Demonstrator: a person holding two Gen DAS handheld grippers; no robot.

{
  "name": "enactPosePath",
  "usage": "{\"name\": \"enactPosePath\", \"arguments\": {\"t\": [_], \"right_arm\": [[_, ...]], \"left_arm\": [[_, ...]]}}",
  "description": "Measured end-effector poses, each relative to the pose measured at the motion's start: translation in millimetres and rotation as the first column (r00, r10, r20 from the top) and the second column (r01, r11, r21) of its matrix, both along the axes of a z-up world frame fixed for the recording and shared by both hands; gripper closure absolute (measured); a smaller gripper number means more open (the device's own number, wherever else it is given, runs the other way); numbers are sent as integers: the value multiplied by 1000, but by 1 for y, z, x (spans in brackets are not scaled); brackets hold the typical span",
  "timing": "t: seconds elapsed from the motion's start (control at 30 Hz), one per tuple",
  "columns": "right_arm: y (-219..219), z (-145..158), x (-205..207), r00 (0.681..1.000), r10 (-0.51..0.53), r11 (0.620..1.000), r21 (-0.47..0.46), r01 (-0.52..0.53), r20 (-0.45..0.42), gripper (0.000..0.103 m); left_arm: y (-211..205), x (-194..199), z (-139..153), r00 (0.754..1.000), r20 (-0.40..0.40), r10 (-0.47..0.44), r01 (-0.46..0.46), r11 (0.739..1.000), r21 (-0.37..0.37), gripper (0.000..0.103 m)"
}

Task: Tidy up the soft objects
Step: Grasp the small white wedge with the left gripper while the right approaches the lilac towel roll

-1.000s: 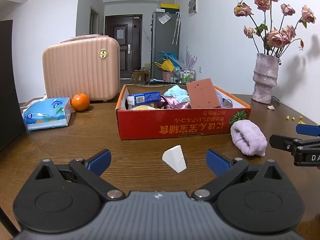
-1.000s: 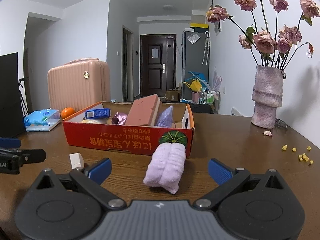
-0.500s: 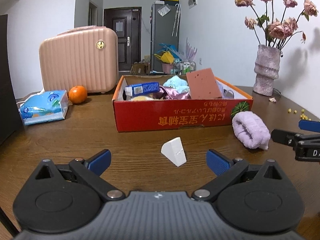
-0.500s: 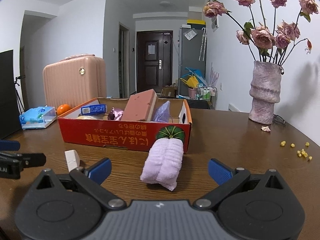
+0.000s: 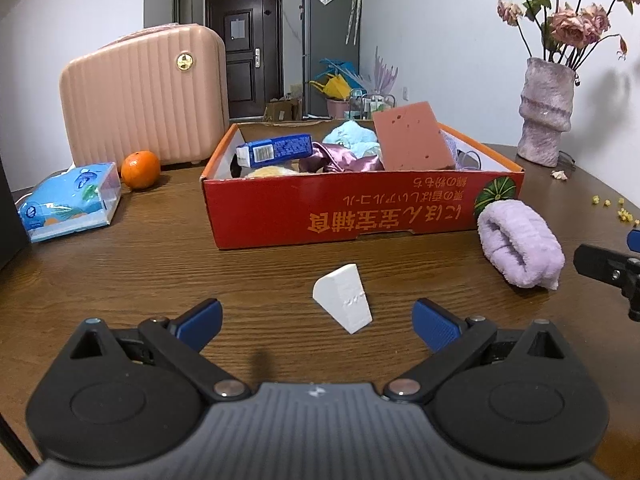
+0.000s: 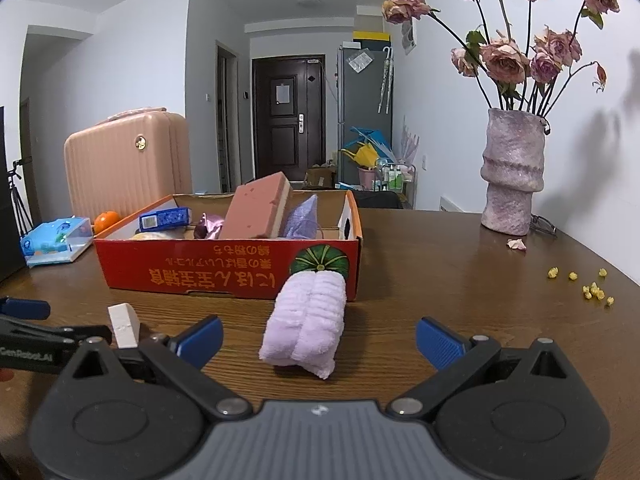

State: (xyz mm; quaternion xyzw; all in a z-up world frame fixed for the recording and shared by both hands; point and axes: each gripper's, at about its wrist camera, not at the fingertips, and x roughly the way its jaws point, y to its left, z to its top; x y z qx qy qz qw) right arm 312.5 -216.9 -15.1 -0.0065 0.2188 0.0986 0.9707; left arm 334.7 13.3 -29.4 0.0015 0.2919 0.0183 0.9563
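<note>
A white wedge sponge (image 5: 343, 298) lies on the wooden table just ahead of my open left gripper (image 5: 316, 324), between its blue fingertips but untouched. A rolled lilac towel (image 6: 306, 322) lies against the front corner of the red cardboard box (image 6: 224, 274); my open right gripper (image 6: 320, 340) hovers right before it, empty. The box (image 5: 360, 208) holds a pink sponge block (image 5: 412, 142), purple satin cloth, a light blue soft item and a blue carton. The towel (image 5: 520, 248) and the right gripper's finger (image 5: 608, 264) show at the right of the left wrist view.
A pink suitcase (image 5: 144, 96), an orange (image 5: 140, 164) and a blue tissue pack (image 5: 68, 200) stand at the back left. A lilac vase of dried roses (image 6: 512, 168) stands at the back right, with yellow crumbs (image 6: 588, 284) on the table near it.
Both grippers have edged forward and lower; the white wedge and the lilac towel now sit closer to their fingertips. Nothing was taken hold of.
</note>
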Motion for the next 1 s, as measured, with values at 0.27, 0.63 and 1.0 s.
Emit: {"name": "enactPosePath", "arguments": {"t": [0.27, 0.63, 1.0], "right_arm": [[-5, -2, 4, 1000, -26, 999, 18, 26, -15, 0], [-6, -4, 8, 999, -38, 999, 18, 38, -27, 0], [-6, -7, 12, 998, -45, 999, 15, 45, -36, 0]], "left_arm": [[-3, 25, -5, 999, -38, 31, -31, 999, 8, 0], [-12, 50, -13, 995, -81, 59, -57, 998, 20, 30], [-12, 51, -15, 995, -99, 13, -14, 1000, -15, 71]]}}
